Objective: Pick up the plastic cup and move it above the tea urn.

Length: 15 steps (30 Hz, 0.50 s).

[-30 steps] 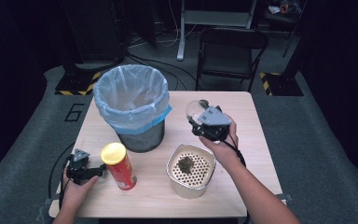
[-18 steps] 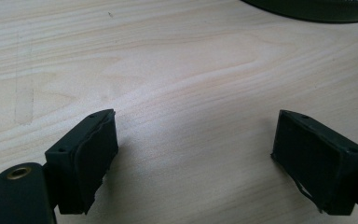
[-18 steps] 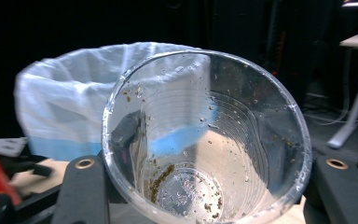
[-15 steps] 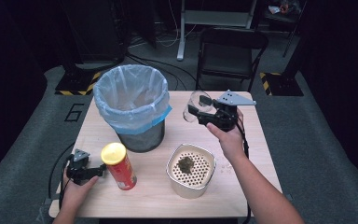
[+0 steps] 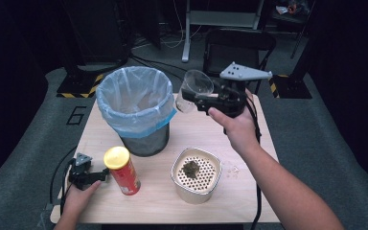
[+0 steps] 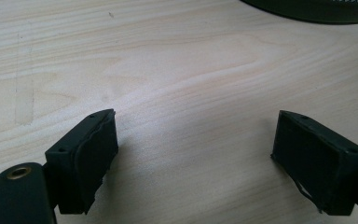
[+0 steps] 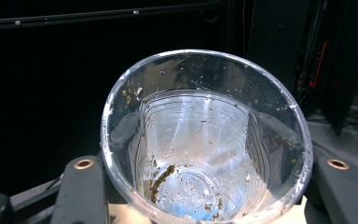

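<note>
One bin (image 5: 134,112), one clear plastic cup (image 5: 194,91), one red can (image 5: 122,170), one strainer (image 5: 196,175), two grippers: left (image 5: 98,176), right (image 5: 191,98).

table (image 5: 249,191): pale wood | on it: lined bin (image 5: 133,108), red can (image 5: 122,171), strainer bowl (image 5: 196,175), left tongs (image 5: 106,175)

A single large digit "6" (image 5: 76,115) is marked in dark strokes on the grey floor mat (image 5: 38,143), just off the corner of the pale wooden surface (image 5: 249,191) that lies beside the bin lined with a light blue plastic bag (image 5: 134,103). The tall red cylindrical can with a yellow lid (image 5: 122,170) carries print on its side, too small and blurred to read. No other text, label or brand is legible.
</note>
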Tool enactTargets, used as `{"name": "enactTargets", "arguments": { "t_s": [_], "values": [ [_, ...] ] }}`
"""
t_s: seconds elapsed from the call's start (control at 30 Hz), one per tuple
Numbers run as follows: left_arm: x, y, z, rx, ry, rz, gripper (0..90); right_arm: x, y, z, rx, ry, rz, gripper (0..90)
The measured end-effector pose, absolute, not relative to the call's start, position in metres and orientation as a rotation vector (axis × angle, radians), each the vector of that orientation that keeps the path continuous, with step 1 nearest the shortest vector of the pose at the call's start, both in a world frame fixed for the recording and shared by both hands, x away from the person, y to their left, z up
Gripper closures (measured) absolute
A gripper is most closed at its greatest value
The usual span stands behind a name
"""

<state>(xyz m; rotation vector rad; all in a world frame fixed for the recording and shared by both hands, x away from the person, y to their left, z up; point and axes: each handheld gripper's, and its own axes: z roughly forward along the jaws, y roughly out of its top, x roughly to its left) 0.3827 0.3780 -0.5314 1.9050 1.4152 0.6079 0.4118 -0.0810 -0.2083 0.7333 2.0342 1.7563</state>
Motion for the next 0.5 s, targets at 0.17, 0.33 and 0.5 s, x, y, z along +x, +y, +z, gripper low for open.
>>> {"name": "enactTargets", "arguments": {
  "t_s": [0.17,0.33,0.5],
  "values": [
    [0.382,0.378,-0.532,1.888,1.439,0.618,13.7,0.434,-0.062,-0.192,0.727,2.007,1.733,36.8],
    [0.382,0.378,-0.531,1.897,1.438,0.61,13.6,0.462,-0.026,-0.195,0.725,2.042,1.679,35.9],
    [0.383,0.379,-0.532,1.891,1.432,0.624,13.6,0.482,0.008,-0.204,0.73,2.071,1.62,34.5]
  ]
}}
